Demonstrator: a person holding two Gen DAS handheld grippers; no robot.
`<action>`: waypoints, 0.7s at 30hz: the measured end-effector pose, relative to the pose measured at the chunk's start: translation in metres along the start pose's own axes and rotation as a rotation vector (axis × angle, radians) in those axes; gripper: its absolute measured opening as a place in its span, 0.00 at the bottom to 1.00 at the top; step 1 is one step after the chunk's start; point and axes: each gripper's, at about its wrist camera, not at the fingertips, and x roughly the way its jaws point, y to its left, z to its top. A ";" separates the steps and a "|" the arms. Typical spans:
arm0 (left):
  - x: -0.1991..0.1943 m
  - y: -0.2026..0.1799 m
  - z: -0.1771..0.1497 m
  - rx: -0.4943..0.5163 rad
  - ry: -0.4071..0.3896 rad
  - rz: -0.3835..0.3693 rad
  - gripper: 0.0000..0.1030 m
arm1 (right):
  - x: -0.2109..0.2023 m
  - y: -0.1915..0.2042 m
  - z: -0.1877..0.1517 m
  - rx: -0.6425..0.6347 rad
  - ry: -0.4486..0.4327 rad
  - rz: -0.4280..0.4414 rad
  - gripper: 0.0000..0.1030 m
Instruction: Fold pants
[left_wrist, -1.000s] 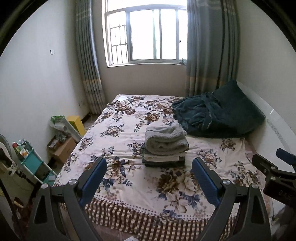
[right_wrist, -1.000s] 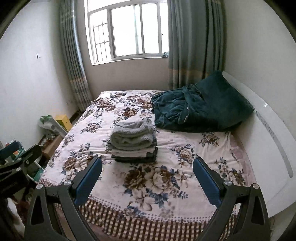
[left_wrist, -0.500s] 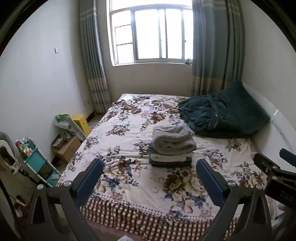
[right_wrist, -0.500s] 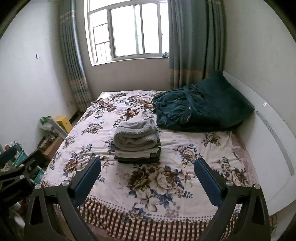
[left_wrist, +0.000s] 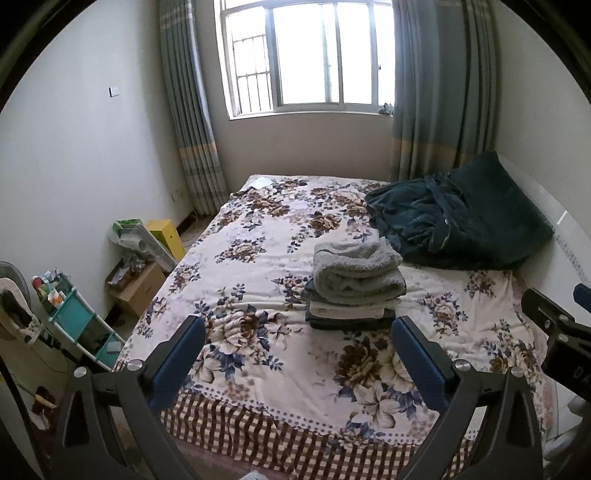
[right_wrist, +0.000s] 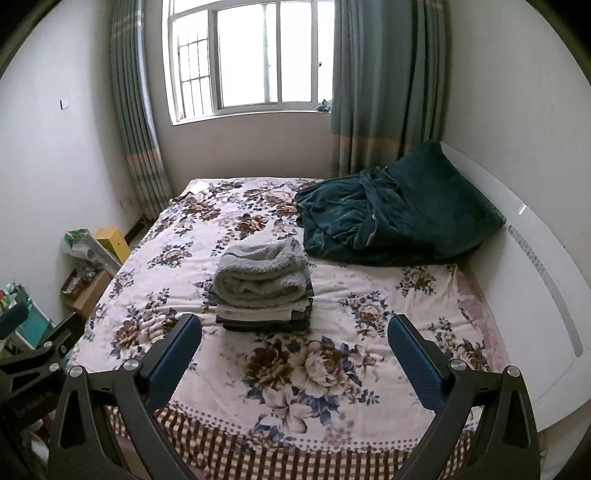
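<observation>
A stack of folded clothes (left_wrist: 354, 291) lies in the middle of the floral bed (left_wrist: 258, 258), with a grey fleecy piece on top and cream and dark pieces under it. It also shows in the right wrist view (right_wrist: 264, 286). My left gripper (left_wrist: 297, 350) is open and empty, held back above the foot of the bed. My right gripper (right_wrist: 293, 350) is open and empty too, at the same distance. The right gripper's side shows at the right edge of the left wrist view (left_wrist: 554, 332).
A dark green blanket and pillow (left_wrist: 458, 225) lie at the bed's right, against the white headboard (right_wrist: 535, 258). Left of the bed stand a cardboard box (left_wrist: 136, 288), a yellow box (left_wrist: 166, 236) and a teal shelf cart (left_wrist: 74, 321). A curtained window (left_wrist: 310, 59) is behind.
Both grippers have drawn back from the bed and the left view has swung left; the folded stack has stayed in place. Both grippers stay open.
</observation>
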 end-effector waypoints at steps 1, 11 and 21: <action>0.001 0.000 0.000 0.000 0.002 0.000 1.00 | 0.002 0.002 0.000 -0.002 0.004 0.003 1.00; 0.005 0.000 0.002 0.006 0.001 0.007 1.00 | 0.011 0.006 -0.004 0.003 0.025 0.009 0.99; 0.002 -0.002 0.011 0.008 -0.016 0.018 1.00 | 0.011 0.006 -0.005 0.001 0.023 0.007 1.00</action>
